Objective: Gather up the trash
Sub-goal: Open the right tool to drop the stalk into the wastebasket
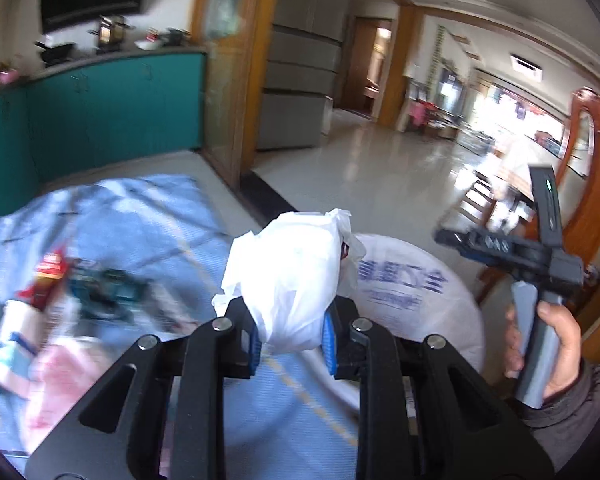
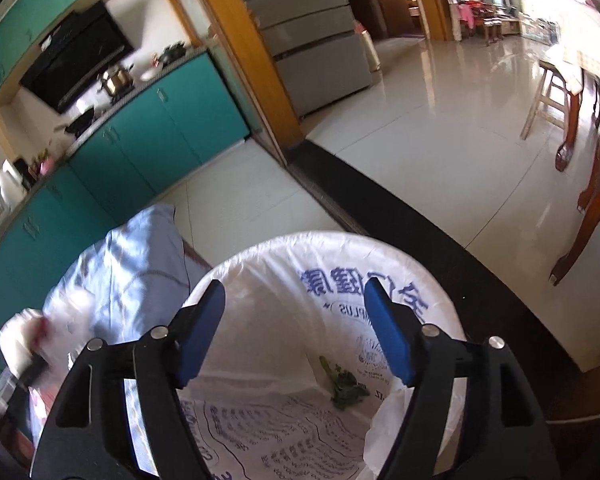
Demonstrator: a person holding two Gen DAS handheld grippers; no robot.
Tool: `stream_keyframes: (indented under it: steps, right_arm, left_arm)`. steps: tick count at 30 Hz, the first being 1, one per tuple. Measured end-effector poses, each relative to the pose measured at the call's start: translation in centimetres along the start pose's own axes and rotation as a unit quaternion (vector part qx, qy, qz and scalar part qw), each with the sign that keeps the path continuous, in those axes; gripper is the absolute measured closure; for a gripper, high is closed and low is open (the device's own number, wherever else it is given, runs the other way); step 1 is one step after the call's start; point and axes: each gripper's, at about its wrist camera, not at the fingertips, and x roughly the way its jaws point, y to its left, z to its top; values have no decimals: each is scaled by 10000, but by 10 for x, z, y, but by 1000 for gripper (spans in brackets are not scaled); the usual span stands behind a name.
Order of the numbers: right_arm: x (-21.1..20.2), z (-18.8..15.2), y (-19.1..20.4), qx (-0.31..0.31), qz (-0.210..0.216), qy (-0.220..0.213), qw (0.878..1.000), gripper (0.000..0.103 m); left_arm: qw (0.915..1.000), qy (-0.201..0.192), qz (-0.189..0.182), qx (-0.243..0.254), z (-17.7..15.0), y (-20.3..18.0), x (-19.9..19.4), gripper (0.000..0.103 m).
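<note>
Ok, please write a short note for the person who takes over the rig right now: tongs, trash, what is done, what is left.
Left tongs: shut on a white plastic bag, held up beside the lined bin.
Right tongs: open, empty, over the bin's mouth.
Bin: a green scrap already lies inside.
Left to do: drop the white bag in, then collect the wrappers lying on the blue cloth; they are blurred, count unclear.

I am reading only "PLUS" in blue print, upside down, on the white plastic bin liner (image 2: 340,320); its other characters are staying illegible.
</note>
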Motion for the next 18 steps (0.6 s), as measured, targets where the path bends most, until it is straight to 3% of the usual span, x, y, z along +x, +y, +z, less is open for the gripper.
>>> stream_keyframes:
  steps: [4, 5, 8, 11, 14, 16, 18]
  right_arm:
    - [-10, 5, -8, 230, 131, -177, 9995, 30]
    - [-12, 5, -9, 239, 144, -217, 9994, 30]
    - [-15, 6, -9, 211, 190, -277, 9992, 27]
    - [-15, 4, -5, 119, 278, -278, 9992, 25]
    - [-16, 1, 9, -100, 426, -294, 9986, 23]
    - [-19, -4, 22, -322, 537, -370, 9974, 21]
    - [-25, -12, 44, -705, 705, -485, 9938, 17]
  left_arm:
    - [9973, 371, -564, 279, -11, -36, 33, 75]
    - [9966, 418, -605, 363, -13, -43, 39, 70]
    - [9943, 456, -728, 629, -21, -62, 51, 31]
    - [9942, 376, -600, 804, -22, -64, 46, 28]
    - [9970, 106, -163, 743, -16, -50, 27, 26]
    - [9966, -132, 489, 650, -10, -30, 6, 26]
    - [9908, -419, 1137, 594, -1, -9, -15, 24]
